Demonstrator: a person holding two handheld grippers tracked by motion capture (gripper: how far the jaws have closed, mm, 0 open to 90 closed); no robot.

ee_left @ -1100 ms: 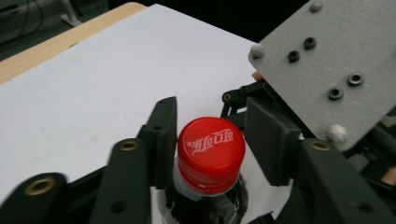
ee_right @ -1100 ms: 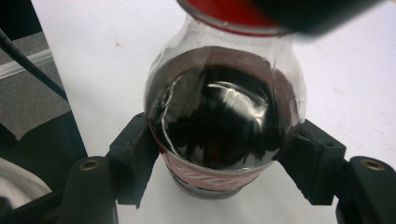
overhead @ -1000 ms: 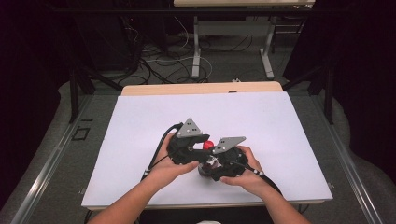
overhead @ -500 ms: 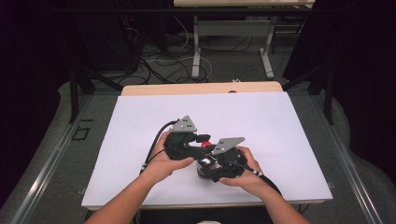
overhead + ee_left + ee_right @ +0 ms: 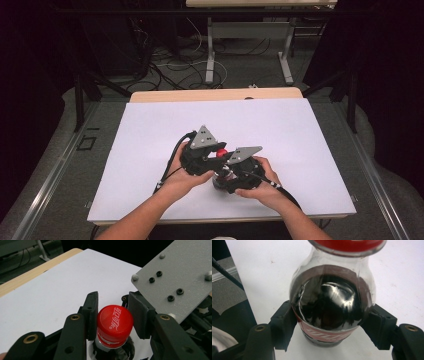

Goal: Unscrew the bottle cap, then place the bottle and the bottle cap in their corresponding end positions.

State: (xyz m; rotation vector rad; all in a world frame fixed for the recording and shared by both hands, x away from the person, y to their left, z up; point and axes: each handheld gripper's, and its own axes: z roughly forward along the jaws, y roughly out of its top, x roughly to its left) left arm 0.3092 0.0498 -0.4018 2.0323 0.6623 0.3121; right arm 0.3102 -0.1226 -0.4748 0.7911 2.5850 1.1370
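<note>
A small cola bottle (image 5: pixel 329 307) with dark liquid stands upright on the white table top (image 5: pixel 150 130). My right gripper (image 5: pixel 329 325) is shut on the bottle's body at its label, one pad on each side. The red cap (image 5: pixel 115 325) sits between the pads of my left gripper (image 5: pixel 113 315), whose jaws have just been closing and now press on it. In the high view the two grippers meet near the front middle of the table, the left gripper (image 5: pixel 218 154) over the cap (image 5: pixel 220 151) and the right gripper (image 5: pixel 220 177) lower on the bottle.
The right gripper's grey three-cornered plate (image 5: pixel 180 275) stands close beside the left gripper's jaws. Black cables (image 5: pixel 172 165) trail from both grippers toward the front edge. A wooden strip (image 5: pixel 215 95) borders the far side of the table, with floor cables beyond.
The left gripper shifted slightly around the red cap and its jaws drew in on it. The right gripper and the bottle stayed in place.
</note>
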